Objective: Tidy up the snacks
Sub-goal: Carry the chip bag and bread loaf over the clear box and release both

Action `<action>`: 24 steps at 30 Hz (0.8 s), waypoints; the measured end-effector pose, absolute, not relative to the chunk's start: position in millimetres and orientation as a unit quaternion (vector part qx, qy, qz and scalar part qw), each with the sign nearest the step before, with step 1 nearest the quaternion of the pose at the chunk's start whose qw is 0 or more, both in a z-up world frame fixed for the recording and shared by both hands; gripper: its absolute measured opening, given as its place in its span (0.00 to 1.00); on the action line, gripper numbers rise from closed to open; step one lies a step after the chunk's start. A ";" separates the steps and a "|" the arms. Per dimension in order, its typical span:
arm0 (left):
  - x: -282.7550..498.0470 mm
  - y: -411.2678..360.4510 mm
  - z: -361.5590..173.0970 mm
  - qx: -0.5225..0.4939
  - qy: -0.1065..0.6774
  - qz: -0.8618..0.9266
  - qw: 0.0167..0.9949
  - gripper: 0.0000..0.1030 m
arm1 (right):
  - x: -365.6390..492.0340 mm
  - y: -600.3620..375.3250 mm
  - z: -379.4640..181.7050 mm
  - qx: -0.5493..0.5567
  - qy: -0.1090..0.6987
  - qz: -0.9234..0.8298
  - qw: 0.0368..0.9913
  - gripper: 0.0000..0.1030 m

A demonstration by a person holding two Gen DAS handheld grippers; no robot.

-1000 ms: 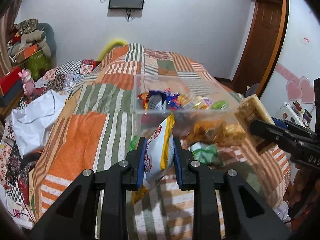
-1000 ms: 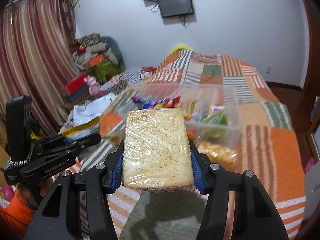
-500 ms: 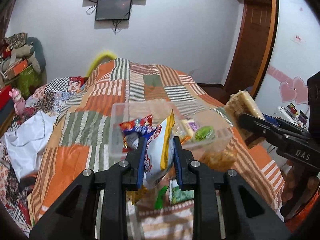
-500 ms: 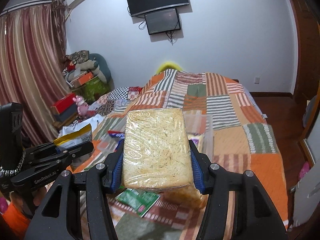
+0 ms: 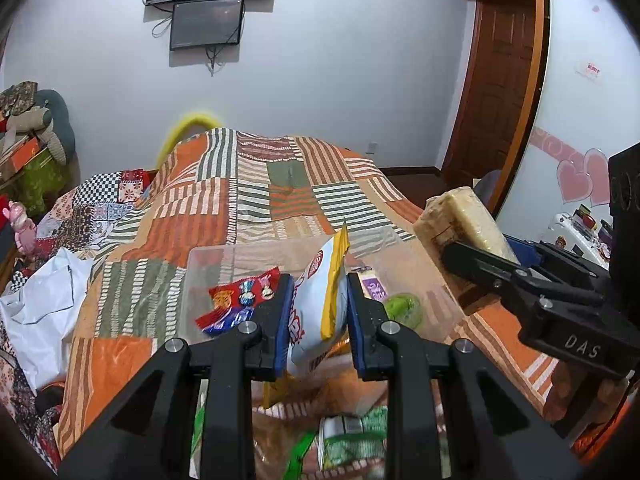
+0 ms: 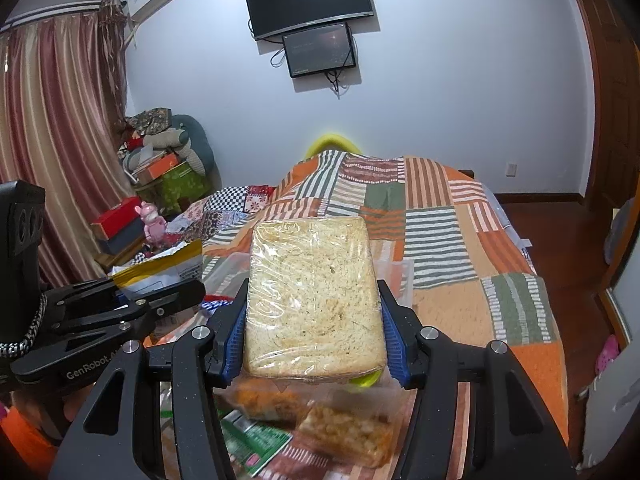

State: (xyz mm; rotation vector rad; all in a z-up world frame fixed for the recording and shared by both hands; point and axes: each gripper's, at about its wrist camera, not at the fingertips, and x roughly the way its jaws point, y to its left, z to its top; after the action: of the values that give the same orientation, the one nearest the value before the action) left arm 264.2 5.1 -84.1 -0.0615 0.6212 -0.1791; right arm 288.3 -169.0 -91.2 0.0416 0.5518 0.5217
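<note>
My left fingers (image 5: 316,312) are clamped tight on a white and yellow snack bag (image 5: 322,300), which stands on edge between the blue pads with its yellow seam up and its lower end hanging below them, while my right fingers (image 6: 314,332) are part-way closed on a flat block of pale dried noodles in clear wrap (image 6: 314,296), the pads pressing on its two long sides and its broad face turned up toward me; just ahead of and below my left fingers the clear plastic bin (image 5: 208,258) sits on the striped patchwork bedspread (image 5: 256,184), holding a red and blue packet (image 5: 236,300) to the left of my fingers and a green piece (image 5: 402,306) to the right; under my right fingers, on the bedspread, lie two clear bags of orange snacks (image 6: 348,432) and a green packet (image 6: 256,440), and from the left camera the noodle block shows off to the right, well above the bin's corner
</note>
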 end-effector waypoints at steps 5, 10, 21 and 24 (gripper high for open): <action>289.0 -2.0 -90.2 -0.034 0.317 -0.091 0.943 0.24 | 304.7 -168.4 -96.5 0.019 0.280 0.250 0.927 0.51; 312.0 -7.9 -99.5 -0.029 0.330 -0.083 0.940 0.24 | 321.4 -166.4 -102.3 0.011 0.287 0.243 0.927 0.51; 351.2 -12.9 -122.8 -0.024 0.361 -0.057 0.931 0.24 | 353.7 -153.5 -122.8 -0.016 0.316 0.244 0.917 0.51; 357.1 -13.1 -123.7 -0.023 0.363 -0.060 0.930 0.24 | 361.1 -154.3 -129.0 -0.016 0.325 0.243 0.914 0.51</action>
State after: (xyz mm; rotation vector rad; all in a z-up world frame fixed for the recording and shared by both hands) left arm 357.1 -13.1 -123.7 -0.0471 0.7437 -0.1219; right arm 361.1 -154.3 -129.0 -0.0326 0.6692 0.5003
